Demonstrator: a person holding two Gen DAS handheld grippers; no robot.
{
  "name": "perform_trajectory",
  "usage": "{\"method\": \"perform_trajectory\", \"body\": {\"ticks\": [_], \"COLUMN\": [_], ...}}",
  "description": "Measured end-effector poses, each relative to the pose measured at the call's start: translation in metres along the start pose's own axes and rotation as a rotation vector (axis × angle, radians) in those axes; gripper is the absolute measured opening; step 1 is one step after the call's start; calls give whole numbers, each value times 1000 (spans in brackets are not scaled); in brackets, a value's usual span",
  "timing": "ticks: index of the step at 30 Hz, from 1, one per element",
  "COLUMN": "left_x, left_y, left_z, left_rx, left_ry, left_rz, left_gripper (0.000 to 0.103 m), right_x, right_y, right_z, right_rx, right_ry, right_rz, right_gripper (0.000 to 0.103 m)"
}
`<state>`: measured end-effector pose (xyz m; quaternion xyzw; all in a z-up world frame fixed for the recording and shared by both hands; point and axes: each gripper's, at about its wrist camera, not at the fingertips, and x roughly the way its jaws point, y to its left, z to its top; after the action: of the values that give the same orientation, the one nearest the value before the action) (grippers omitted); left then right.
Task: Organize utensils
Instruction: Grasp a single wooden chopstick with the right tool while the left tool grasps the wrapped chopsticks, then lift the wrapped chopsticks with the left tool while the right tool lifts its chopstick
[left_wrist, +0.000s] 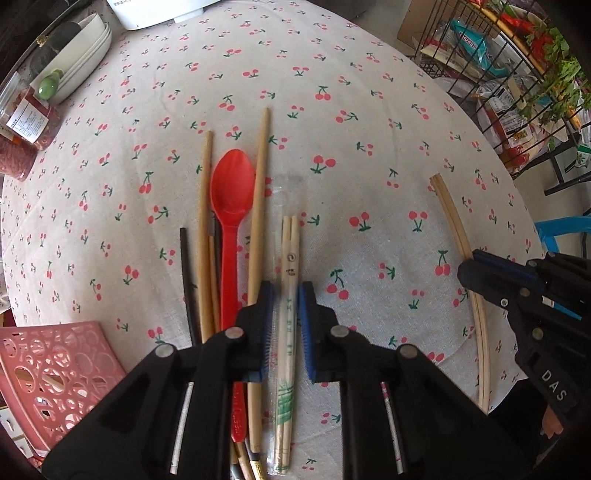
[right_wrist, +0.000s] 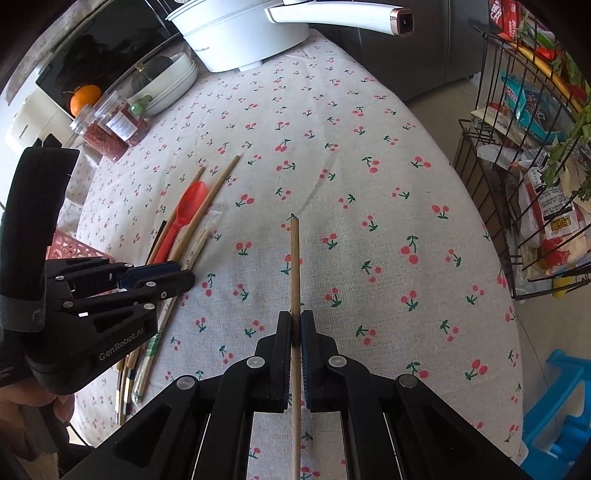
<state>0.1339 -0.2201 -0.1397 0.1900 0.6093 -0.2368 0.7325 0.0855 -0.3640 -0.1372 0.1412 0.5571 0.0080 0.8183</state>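
A red plastic spoon (left_wrist: 232, 199) lies on the cherry-print tablecloth (left_wrist: 332, 129) among several bamboo chopsticks (left_wrist: 260, 192) and a black stick (left_wrist: 187, 280). A wrapped pair of chopsticks (left_wrist: 289, 295) lies between the fingers of my left gripper (left_wrist: 286, 295), which is open around it. My right gripper (right_wrist: 295, 328) is shut on a pair of bamboo chopsticks (right_wrist: 294, 266) pointing away from me; they also show in the left wrist view (left_wrist: 454, 221), with the right gripper (left_wrist: 476, 273) at the right. The spoon pile also shows in the right wrist view (right_wrist: 188, 210), next to the left gripper (right_wrist: 177, 277).
A pink perforated basket (left_wrist: 55, 369) sits at the table's near left edge. White bowls (left_wrist: 85, 48), a jar of red grains (right_wrist: 110, 129) and a white pot (right_wrist: 240, 33) stand at the far side. A wire rack with packets (right_wrist: 535, 147) stands to the right, a blue stool (right_wrist: 554, 413) below it.
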Motion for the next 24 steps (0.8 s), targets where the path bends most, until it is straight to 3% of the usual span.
{"method": "perform_trajectory", "body": {"ticks": [3,10,18,24], "left_x": [-4,-59,-135,-169], "left_y": [0,8,39,65], "left_z": [-4,-45,-94,-114], "left_rx": [-15,8,-54,-124], "left_ry": [-23,-181,-414,-583], "left_rz": [12,-5,-62,-85], "left_gripper": [10,10,10,10], "right_x": [-5,-29,-74,-95], "right_y": [6,29,72,98], "right_z": [0,-1,-5,-1], "right_rx": [-18,-78,-164,-194], "right_ry": [-17,-79,-200,-277], "right_rz": [4,30,92,120], "right_gripper": [5,5,5,5]}}
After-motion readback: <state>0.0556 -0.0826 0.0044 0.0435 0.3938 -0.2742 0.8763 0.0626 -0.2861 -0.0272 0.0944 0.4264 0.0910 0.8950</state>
